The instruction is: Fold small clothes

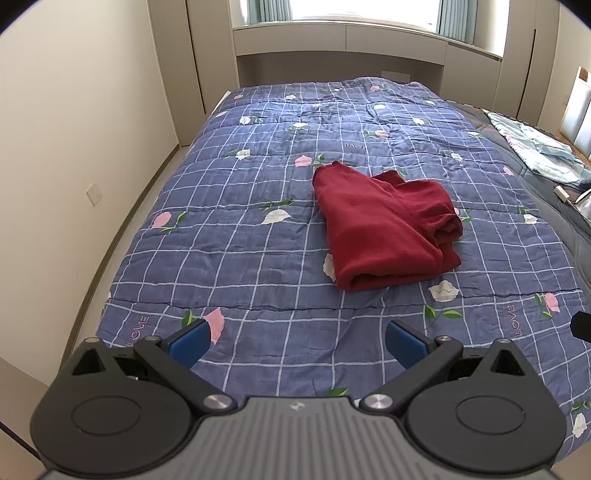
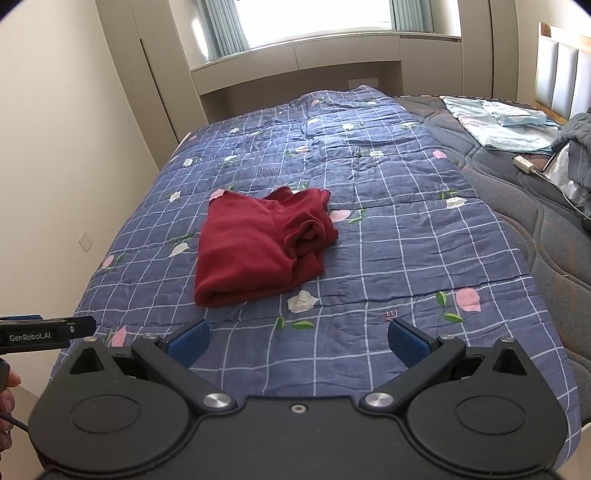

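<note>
Folded red garment (image 1: 384, 229) lies mid-quilt (image 1: 236, 236), both tools hanging back.

Left gripper (image 1: 297, 338) and right gripper (image 2: 298, 338) hover spread wide, empty, over the quilt's near edge (open blue cloth all around the garment).

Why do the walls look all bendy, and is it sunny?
Left wrist view: the fisheye lens curves the wall; the window glows washed-out white. Right wrist view: same bending, bright window, corners go dark, red clothes stay sharp.

Matt red fleecy garment (image 1: 384, 229) on quilted cotton bedspread (image 1: 258, 240) (slightly rumpled)
</note>
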### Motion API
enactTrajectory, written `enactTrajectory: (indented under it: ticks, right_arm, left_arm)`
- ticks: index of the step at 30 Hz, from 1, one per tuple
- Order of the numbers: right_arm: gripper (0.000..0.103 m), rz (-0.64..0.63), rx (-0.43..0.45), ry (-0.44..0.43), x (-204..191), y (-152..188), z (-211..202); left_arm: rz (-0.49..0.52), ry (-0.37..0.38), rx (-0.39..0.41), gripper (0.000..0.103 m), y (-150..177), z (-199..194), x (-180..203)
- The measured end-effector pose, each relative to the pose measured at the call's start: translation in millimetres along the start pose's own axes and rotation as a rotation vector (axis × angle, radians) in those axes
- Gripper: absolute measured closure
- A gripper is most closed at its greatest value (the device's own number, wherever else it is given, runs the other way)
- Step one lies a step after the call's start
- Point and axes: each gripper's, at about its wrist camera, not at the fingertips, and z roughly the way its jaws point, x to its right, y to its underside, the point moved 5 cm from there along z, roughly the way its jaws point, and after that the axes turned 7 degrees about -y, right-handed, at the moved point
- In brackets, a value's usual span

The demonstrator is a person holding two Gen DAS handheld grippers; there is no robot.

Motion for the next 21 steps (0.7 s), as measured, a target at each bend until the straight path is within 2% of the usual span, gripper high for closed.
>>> enactTrajectory:
  ticks: [14,18,21]
  right_arm:
    - [0.001,0.008,-0.019,-0.003,3.8,-0.1,5.3]
    - [0.001,0.012,-0.027,-0.002,6.1,-0.9,7.4]
    - [0.001,0.013,-0.035,-0.001,8.3,-1.5,9.4]
  left_arm:
    - [0.004,-0.001,-0.028,0.0,-1.4,6.7,2.4]
    - [0.029,-0.034,-0.066,0.0,-2.5,12.2,6.1]
    - [0.061,-0.05,-0.058,0.0,-4.3,13.4,11.0]
